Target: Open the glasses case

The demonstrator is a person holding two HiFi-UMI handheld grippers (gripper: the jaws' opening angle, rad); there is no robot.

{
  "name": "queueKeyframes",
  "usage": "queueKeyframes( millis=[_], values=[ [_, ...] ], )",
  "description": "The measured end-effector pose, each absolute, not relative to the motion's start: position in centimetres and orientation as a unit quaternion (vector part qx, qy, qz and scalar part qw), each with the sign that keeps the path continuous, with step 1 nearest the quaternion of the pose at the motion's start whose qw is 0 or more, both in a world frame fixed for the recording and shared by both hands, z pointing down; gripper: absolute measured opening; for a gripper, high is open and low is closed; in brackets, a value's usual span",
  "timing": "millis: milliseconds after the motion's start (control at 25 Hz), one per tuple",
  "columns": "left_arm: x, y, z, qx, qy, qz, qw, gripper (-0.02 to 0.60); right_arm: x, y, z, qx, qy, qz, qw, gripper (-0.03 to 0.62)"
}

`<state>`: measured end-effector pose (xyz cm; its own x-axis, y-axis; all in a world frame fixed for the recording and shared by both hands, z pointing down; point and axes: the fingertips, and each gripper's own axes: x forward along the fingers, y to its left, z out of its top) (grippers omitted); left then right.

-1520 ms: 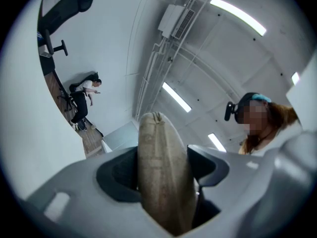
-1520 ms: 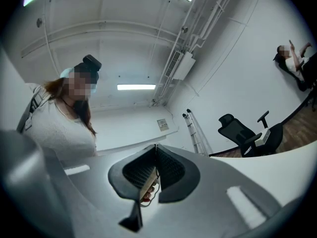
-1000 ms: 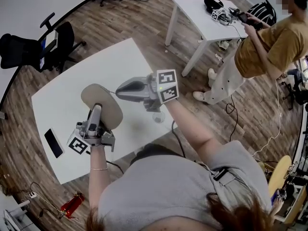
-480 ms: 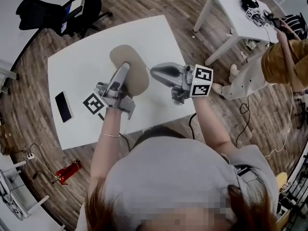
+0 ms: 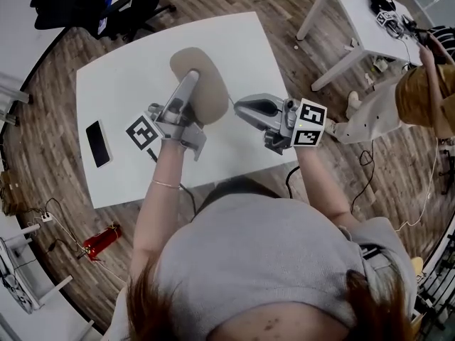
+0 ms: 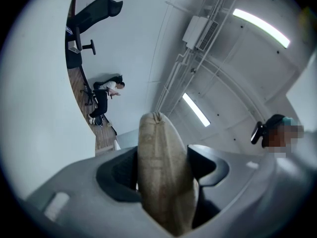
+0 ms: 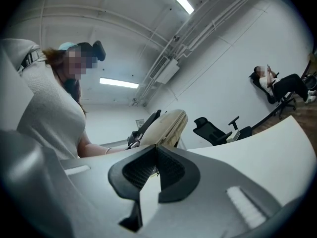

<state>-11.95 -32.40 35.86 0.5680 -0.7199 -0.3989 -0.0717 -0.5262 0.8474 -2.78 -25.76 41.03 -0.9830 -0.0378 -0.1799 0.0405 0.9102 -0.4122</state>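
the wooden floor [image 5: 57,190] fills the head view, and on it stands the big white table [image 5: 121,98] i am working over. a second white table [image 5: 348,20] sits at the top right, well apart from mine, with a person [image 5: 419,94] standing beside it. a black office chair [image 5: 78,9] is at the top left, just past my table's far corner.

the glasses case [image 5: 206,84], a beige oval, is held up over the middle of the table. my left gripper [image 5: 186,87] grasps it by its near end, pointing up and away from me. in the left gripper view the case stands on edge between the two jaws, and their dark pads press on its two broad sides. its seam runs up the middle and looks closed.

my right gripper [image 7: 157,168] has its jaws clenched flat together with nothing between them. in the head view its tip is just beside the right edge of the case, aimed at it. i cannot tell whether it touches.

a black phone [image 5: 98,143] lies flat near the table's left edge, well apart from the case.
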Motion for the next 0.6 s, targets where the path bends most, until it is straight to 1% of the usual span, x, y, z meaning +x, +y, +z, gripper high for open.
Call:
queueKeyframes(
  millis=[200, 600],
  values=[
    [-12.5, -33.0, 35.9, 0.774, -0.259, -0.400, 0.418, 0.293, -3.1, -24.7, 41.7, 0.006, 0.975, -0.207, 0.081, 0.005],
    [-12.7, -33.3, 36.1, 0.766, -0.266, -0.403, 0.424, 0.295, -5.1, -22.2, 42.5, 0.028, 0.971, -0.223, 0.079, 0.005]
  ],
)
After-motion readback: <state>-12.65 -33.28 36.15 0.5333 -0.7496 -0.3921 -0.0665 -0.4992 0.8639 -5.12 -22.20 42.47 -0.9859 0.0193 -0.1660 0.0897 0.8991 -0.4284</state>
